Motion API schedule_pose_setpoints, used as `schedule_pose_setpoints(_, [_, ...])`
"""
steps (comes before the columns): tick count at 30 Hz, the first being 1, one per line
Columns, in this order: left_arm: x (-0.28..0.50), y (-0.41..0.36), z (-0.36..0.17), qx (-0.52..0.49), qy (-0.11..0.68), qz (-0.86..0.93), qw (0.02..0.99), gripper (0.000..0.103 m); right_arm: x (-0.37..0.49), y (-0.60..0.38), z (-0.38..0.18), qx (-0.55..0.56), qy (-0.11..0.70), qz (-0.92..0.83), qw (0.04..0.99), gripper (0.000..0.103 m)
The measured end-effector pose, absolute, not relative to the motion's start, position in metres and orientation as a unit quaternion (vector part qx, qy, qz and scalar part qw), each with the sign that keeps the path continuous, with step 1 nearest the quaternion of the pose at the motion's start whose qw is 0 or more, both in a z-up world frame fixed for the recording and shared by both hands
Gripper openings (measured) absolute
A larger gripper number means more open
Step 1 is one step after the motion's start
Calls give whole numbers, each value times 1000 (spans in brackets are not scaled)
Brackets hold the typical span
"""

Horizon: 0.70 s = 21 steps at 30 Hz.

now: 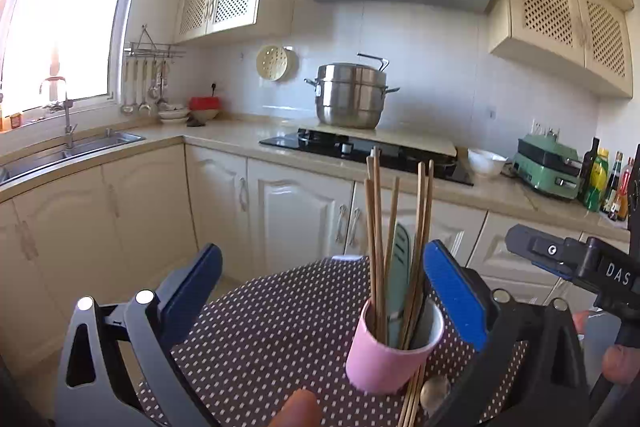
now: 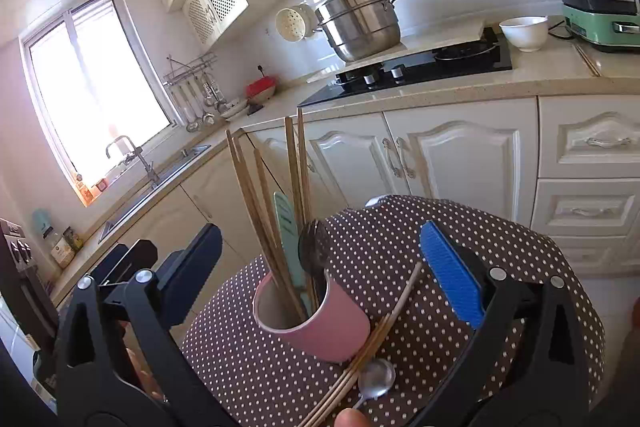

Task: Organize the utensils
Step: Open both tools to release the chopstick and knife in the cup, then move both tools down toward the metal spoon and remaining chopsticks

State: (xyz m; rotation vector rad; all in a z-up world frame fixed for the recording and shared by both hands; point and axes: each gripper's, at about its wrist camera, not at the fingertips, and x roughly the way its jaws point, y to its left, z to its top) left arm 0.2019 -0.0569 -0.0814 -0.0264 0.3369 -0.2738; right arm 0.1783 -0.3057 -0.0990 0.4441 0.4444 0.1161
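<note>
Both the left gripper and the right gripper stand with jaws spread wide, nothing pressed between the blue pads. The pink cup sits upright on the dotted tablecloth, holding chopsticks and a green utensil. Loose chopsticks and a metal spoon lie just beside the cup's near side.

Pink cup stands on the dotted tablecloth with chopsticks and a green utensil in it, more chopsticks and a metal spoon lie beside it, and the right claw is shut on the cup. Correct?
Not quite. In the right wrist view the right claw stands open, its pads clear of the pink cup. The rest holds: chopsticks and green utensil in the cup, loose chopsticks and metal spoon beside it on the dotted tablecloth.
</note>
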Motion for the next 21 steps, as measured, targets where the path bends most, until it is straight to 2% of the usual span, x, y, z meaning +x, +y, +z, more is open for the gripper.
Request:
schedule_pose_setpoints(11, [175, -46, -83, 4, 211, -122, 970, 99, 148, -309, -109, 214, 267, 29, 939, 97])
schedule_pose_setpoints(21, [176, -46, -123, 35, 288, -136, 947, 99, 131, -312, -151, 196, 355, 2, 914, 97])
